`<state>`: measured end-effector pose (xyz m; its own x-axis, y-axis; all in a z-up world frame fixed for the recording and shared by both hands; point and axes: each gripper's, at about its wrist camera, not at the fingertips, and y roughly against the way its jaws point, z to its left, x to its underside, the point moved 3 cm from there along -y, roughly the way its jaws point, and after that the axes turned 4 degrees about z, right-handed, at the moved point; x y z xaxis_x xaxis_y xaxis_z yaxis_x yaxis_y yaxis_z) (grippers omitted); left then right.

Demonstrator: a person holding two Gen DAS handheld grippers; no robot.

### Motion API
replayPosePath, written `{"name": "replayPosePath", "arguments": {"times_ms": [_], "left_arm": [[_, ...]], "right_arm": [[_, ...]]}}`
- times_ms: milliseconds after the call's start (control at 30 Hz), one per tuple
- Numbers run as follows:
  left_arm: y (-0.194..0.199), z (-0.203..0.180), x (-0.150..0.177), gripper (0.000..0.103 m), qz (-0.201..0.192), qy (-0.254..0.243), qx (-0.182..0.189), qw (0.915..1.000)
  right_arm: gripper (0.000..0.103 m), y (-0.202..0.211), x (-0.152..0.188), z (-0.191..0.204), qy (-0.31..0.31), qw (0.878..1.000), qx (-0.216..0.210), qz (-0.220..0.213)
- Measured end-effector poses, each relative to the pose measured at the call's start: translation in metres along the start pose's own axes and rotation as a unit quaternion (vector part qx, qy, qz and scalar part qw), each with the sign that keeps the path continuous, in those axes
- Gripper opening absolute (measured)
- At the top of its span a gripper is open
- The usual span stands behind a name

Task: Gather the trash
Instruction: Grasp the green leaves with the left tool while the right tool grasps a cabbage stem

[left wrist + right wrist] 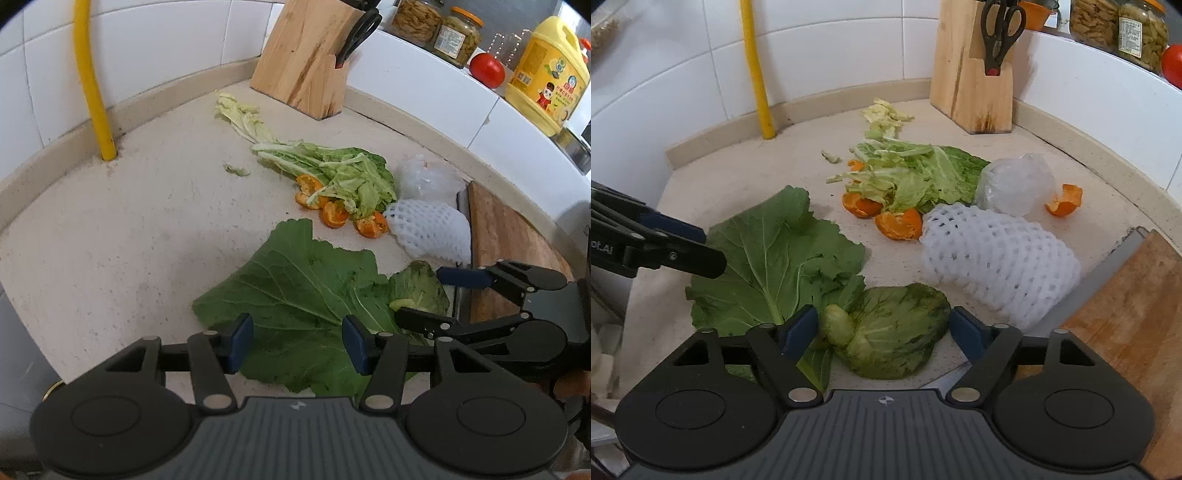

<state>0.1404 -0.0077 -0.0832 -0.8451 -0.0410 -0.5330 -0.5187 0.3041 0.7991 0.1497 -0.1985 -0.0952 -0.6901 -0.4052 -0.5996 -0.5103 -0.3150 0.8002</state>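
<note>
1. The left gripper (297, 343) hung over the near edge of the big dark green leaf (295, 295), its blue pads apart with the leaf showing between them and nothing clamped.
2. The right gripper (882, 332) had its jaws spread wide around the small mottled cabbage leaf (897, 328); whether the left pad touched the leaf's pale stub I could not tell, and the right pad stood clear of the leaf.
3. That small leaf overlapped the big leaf's right side on the speckled countertop (110, 240).
4. Further back lay the white foam fruit net (993, 269), a crumpled clear plastic bag (1015, 184), orange peels (899, 225) and pale cabbage scraps (908, 173).
5. A wooden chopping board (1126, 314) sat to the right, a knife block (971, 74) in the corner.
</note>
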Motion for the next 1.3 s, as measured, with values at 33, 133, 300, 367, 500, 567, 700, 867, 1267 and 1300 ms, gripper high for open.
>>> {"name": "replayPosePath", "arguments": {"times_ms": [33,133,300,367,500,567,700,867,1267,1300], "left_arm": [[0.000,0.000,0.001,0.048,-0.001,0.001,0.000,1.0000],[0.001,-0.001,0.004,0.048,0.000,0.001,0.007,1.0000],[0.003,0.001,0.003,0.048,-0.002,0.005,0.012,0.9999],[0.001,0.001,0.002,0.048,0.002,0.007,0.014,0.9999],[0.000,-0.004,0.000,0.048,0.006,-0.004,0.023,0.9997],[-0.004,-0.008,-0.002,0.048,0.008,-0.008,0.014,0.9998],[-0.014,-0.002,-0.014,0.049,-0.006,-0.012,-0.026,0.9996],[-0.039,-0.004,-0.030,0.058,0.007,-0.078,-0.066,0.9947],[-0.049,-0.033,-0.031,0.014,0.020,-0.134,-0.064,0.9888],[-0.048,-0.036,-0.030,0.009,0.021,-0.135,-0.063,0.9886]], "right_arm": [[0.052,0.003,0.000,0.002,0.002,1.000,-0.012,0.004],[0.030,0.008,-0.003,0.000,-0.022,0.999,-0.030,0.014],[0.014,0.024,-0.007,-0.022,-0.123,0.989,-0.086,0.004],[0.013,0.032,-0.006,-0.030,-0.148,0.984,-0.095,-0.007],[0.013,0.046,-0.002,-0.052,-0.205,0.972,-0.111,-0.033],[0.013,0.050,0.000,-0.058,-0.211,0.971,-0.099,-0.043],[0.013,0.046,0.010,-0.066,-0.229,0.967,-0.098,-0.044],[0.013,0.040,0.016,-0.066,-0.232,0.966,-0.107,-0.041],[0.014,0.036,0.022,-0.065,-0.244,0.962,-0.117,-0.044],[0.014,0.037,0.022,-0.065,-0.245,0.961,-0.117,-0.046]]}}
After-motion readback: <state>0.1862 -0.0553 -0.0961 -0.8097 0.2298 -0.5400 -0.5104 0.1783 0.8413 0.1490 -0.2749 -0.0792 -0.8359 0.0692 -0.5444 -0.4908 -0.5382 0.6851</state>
